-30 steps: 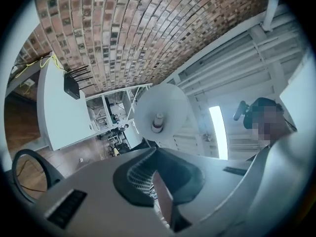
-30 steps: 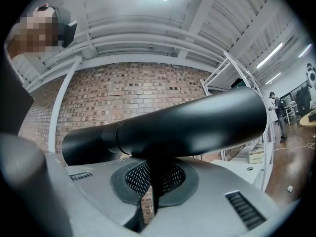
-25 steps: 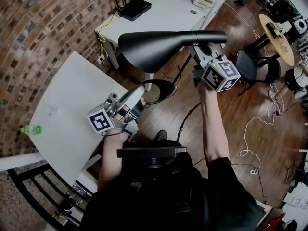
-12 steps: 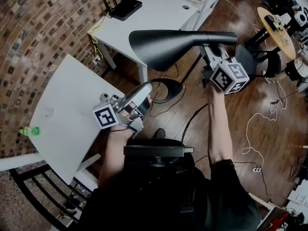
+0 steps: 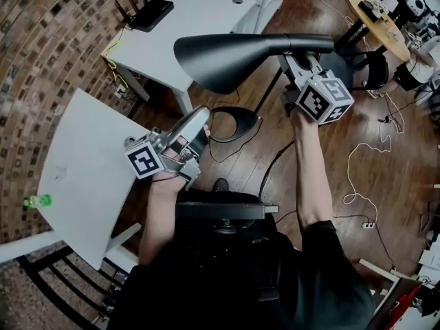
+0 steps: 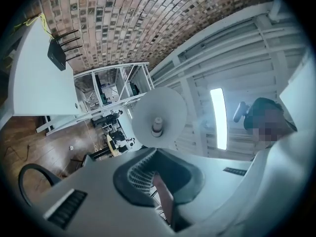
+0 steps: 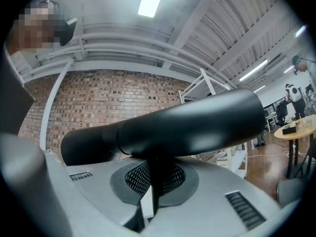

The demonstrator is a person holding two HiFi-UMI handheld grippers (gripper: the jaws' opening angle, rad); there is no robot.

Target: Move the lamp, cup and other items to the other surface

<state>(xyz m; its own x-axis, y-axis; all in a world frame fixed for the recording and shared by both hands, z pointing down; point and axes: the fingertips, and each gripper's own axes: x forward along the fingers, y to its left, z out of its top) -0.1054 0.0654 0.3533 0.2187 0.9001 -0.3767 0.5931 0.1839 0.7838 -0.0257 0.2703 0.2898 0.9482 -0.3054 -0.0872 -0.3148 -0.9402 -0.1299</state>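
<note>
Even indoor light; wide-angle lenses; centres sharp.
Long white ceiling strip light (image 6: 217,117) burns out to flat white in the left gripper view; a similar one does so in the right. A soft grey sheen runs along the matt black metal lamp (image 7: 192,127). Head view: glossy brown wooden floor (image 5: 330,136) carries pale glare patches, shadows faint. Red brick wall (image 5: 41,60) bows strongly at far left. Gripper views have black corners, and their nearest foreground is out of focus.

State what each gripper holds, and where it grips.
The right gripper grips the black lamp by its thin stem below the shade. The left gripper has its jaws together, apparently empty.
</note>
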